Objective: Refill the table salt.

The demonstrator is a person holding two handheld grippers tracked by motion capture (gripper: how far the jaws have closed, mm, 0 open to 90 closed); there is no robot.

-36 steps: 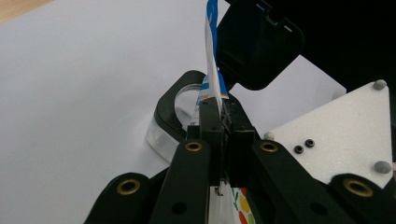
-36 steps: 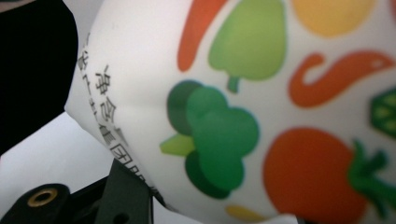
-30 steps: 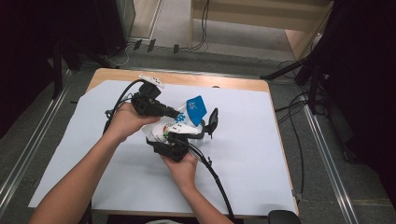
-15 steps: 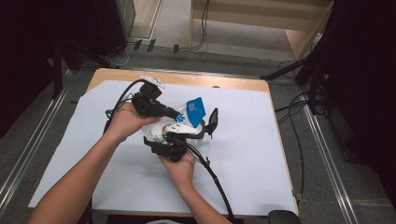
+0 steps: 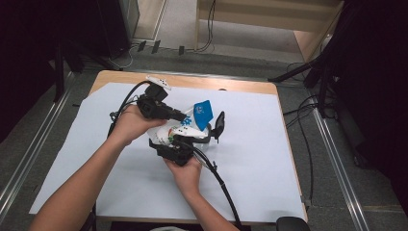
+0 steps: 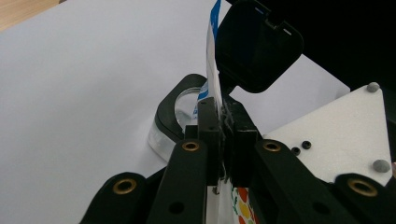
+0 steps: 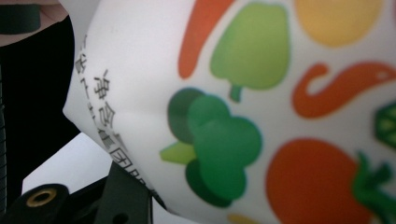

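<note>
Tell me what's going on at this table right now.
A person at a white-covered table works a two-jaw gripper in each hand on a white pouch printed with vegetables. The left gripper is shut on the pouch's thin blue-and-white top edge. The right gripper grips the pouch body from below, its printed side close against that gripper's camera. A black flip lid stands open above a round black-rimmed opening.

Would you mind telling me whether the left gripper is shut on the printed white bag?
Shut: the left gripper pinches the printed white bag, its jaws pressed together.
</note>
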